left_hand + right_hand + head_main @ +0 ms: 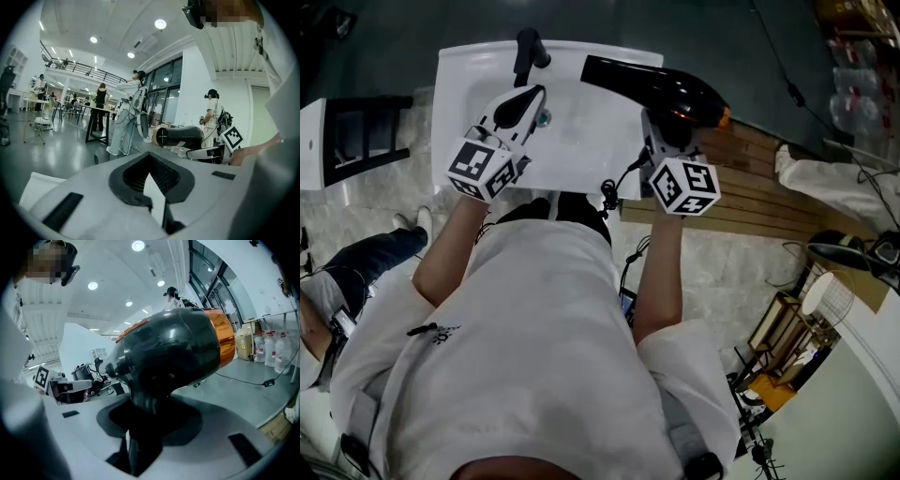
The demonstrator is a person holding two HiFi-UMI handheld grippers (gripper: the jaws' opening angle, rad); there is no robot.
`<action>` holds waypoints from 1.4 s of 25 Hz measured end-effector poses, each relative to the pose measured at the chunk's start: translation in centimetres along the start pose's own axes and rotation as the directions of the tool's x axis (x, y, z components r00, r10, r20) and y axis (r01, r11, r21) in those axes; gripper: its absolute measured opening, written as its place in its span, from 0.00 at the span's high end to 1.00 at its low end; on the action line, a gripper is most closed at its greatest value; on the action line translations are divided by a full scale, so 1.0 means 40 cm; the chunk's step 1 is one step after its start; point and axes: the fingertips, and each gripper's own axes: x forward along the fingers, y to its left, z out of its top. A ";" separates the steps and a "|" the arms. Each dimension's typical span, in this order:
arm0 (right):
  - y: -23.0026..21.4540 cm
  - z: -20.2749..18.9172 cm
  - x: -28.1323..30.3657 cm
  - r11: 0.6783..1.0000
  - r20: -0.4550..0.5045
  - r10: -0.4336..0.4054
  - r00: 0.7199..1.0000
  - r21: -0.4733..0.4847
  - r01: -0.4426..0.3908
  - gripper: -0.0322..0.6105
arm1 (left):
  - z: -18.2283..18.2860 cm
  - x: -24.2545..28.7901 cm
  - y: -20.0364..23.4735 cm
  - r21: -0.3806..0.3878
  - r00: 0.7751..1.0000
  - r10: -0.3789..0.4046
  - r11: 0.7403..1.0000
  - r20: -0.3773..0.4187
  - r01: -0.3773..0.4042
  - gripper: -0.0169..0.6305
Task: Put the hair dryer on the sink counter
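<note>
Hair dryer [661, 89] was clamped by its handle in the jaws of the right gripper [661, 131], carried above the sink desk [459, 84] for set-down, while the left gripper [530, 98] jaws stood together, empty

Your left gripper [155, 194] fills the bottom of its view. Its jaws seem drawn together with nothing between them, though the narrow dark slit beside them makes that hard to confirm. Beyond it, the black hair dryer [180, 136] hangs with its round nozzle facing the camera. It is carried by the right gripper [208, 151], whose marker cube [233, 137] sits just beside it. Behind them you see a dark table [96, 111], a person in pale clothes [127, 117] and a glossy floor [51, 150].
</note>
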 end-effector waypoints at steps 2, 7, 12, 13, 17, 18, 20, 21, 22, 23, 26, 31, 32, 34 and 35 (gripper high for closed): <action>0.012 -0.015 0.022 1.000 -0.011 0.006 1.000 0.003 -0.006 0.71 | -0.007 -0.011 0.016 -0.002 1.000 0.006 1.000 -0.003 -0.006 0.97; 0.008 -0.039 0.062 1.000 -0.041 0.015 0.999 0.011 -0.014 0.71 | -0.023 -0.011 0.033 -0.008 1.000 0.019 1.000 -0.017 -0.019 0.97; -0.002 -0.069 0.098 1.000 -0.079 0.015 0.997 0.021 -0.013 0.71 | -0.036 -0.001 0.044 -0.016 0.999 0.025 1.000 -0.026 -0.026 0.97; -0.007 -0.077 0.108 1.000 -0.090 0.013 0.996 0.024 -0.011 0.71 | -0.040 0.002 0.046 -0.018 0.999 0.026 0.999 -0.028 -0.027 0.97; -0.028 -0.106 0.149 1.000 -0.134 0.008 0.991 0.024 -0.005 0.71 | -0.049 0.017 0.052 -0.026 0.999 0.028 0.999 -0.035 -0.029 0.97; -0.031 -0.112 0.158 1.000 -0.143 0.008 0.990 0.021 -0.005 0.71 | -0.052 0.018 0.055 -0.028 0.999 0.028 0.999 -0.037 -0.029 0.97; -0.031 -0.129 0.179 1.000 -0.162 0.009 0.987 0.015 -0.006 0.71 | -0.062 0.017 0.064 -0.031 0.999 0.028 0.999 -0.041 -0.029 0.97; -0.031 -0.139 0.189 1.000 -0.171 0.008 0.985 0.012 -0.006 0.71 | -0.068 0.016 0.069 -0.032 0.999 0.029 0.999 -0.044 -0.030 0.97; -0.031 -0.148 0.198 1.000 -0.180 0.008 0.984 0.011 -0.006 0.71 | -0.073 0.015 0.073 -0.033 0.999 0.029 0.999 -0.046 -0.031 0.97; -0.033 -0.158 0.205 1.000 -0.190 0.007 0.982 0.012 -0.004 0.71 | -0.078 0.017 0.076 -0.034 0.998 0.030 0.999 -0.049 -0.032 0.97; -0.046 -0.187 0.220 1.000 -0.218 0.002 0.976 0.019 0.002 0.71 | -0.090 0.029 0.078 -0.040 0.998 0.033 0.999 -0.058 -0.036 0.97; -0.069 -0.236 0.235 0.999 -0.255 -0.012 0.967 0.041 0.023 0.71 | -0.106 0.053 0.076 -0.044 0.997 0.037 0.998 -0.071 -0.040 0.97; -0.073 -0.243 0.237 0.999 -0.261 -0.014 0.965 0.046 0.027 0.71 | -0.105 0.057 0.072 -0.044 0.997 0.038 0.998 -0.073 -0.042 0.97; -0.076 -0.258 0.244 0.998 -0.278 -0.019 0.960 0.052 0.034 0.71 | -0.103 0.057 0.071 -0.046 0.996 0.042 0.998 -0.074 -0.046 0.97; -0.073 -0.268 0.250 0.998 -0.285 -0.022 0.958 0.055 0.039 0.71 | -0.103 0.054 0.075 -0.046 0.996 0.044 0.998 -0.075 -0.047 0.97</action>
